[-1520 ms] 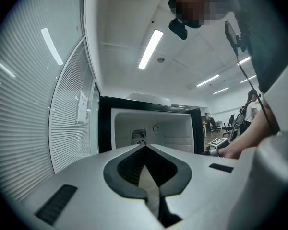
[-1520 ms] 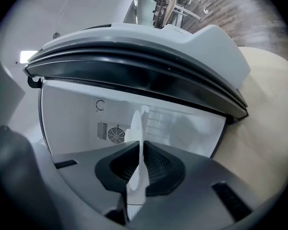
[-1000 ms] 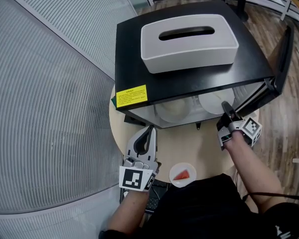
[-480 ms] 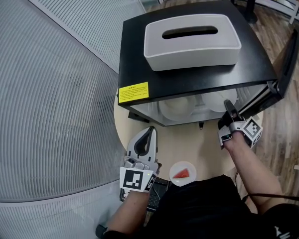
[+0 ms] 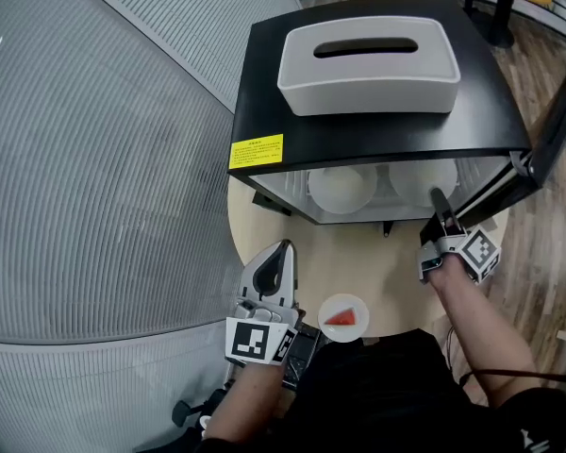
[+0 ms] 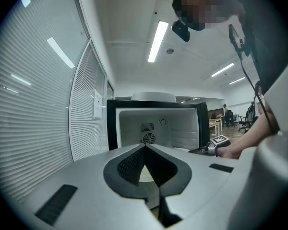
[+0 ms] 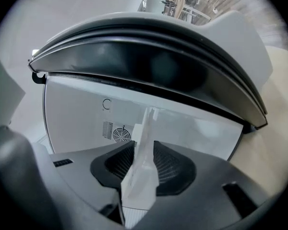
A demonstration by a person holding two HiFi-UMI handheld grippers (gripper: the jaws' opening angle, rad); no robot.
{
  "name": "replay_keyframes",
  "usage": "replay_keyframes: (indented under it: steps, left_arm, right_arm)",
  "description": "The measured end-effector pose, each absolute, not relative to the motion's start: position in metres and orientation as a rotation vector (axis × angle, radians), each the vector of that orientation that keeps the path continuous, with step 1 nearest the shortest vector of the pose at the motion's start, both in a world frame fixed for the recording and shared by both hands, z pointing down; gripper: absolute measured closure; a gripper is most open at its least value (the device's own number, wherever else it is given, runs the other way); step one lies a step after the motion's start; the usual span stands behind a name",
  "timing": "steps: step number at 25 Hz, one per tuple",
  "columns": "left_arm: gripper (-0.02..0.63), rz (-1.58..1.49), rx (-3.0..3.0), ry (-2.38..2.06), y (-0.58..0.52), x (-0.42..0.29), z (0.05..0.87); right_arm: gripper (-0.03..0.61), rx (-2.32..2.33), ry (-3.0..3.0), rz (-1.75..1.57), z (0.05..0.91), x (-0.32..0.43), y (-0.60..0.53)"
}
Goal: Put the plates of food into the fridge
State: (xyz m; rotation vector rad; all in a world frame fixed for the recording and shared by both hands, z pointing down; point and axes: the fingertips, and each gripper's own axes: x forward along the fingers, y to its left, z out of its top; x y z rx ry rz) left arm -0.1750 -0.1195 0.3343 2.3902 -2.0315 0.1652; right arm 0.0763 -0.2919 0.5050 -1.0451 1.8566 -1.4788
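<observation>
- Loosening at the mini fridge's (image 5: 377, 125) mouth, our right gripper (image 5: 439, 199) has just been opening its jaws; the right white plate's (image 5: 415, 181) rim stands between them, unpinched.
- Our left gripper (image 5: 284, 249) is clenched on nothing, near the watermelon plate (image 5: 343, 316) on the round table (image 5: 382, 267).
- A second white plate (image 5: 341, 187) sits inside the fridge, at left.

The fridge's (image 5: 377, 130) black top covers the back halves of the left white plate (image 5: 341, 187) and the right white plate (image 5: 420, 182) inside. I cannot tell what lies on them. The fridge door (image 5: 558, 125) runs off the head view's right edge. My right gripper's (image 7: 143, 147) jaws have just been opening. A white thing (image 7: 140, 176) stands edge-on between them, too close and blurred to name. The red food (image 5: 343, 318) on the small plate (image 5: 357, 302) is too small to identify. A dark thing (image 5: 302, 347) near my left gripper (image 5: 281, 253) is half hidden by my clothing.
</observation>
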Motion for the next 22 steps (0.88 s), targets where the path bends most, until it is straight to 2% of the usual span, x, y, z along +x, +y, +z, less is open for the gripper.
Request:
replay_keyframes:
  steps: [5,10,22]
  left_arm:
    - [0.611,0.197,2.362,-2.03,-0.107,-0.172,0.342]
    - [0.611,0.1,2.415,-2.017,-0.089,-0.173,0.33]
    - [0.611,0.004,2.477,-2.017,0.0,-0.227,0.316]
  right_arm:
    - [0.46,-1.022,1.939,-1.421,0.502,0.076,-0.276]
    - [0.46,-0.975,1.973,-1.353,0.487,0.077,-0.253]
    - [0.46,-0.993,2.122,-1.3,0.484,0.03,-0.142]
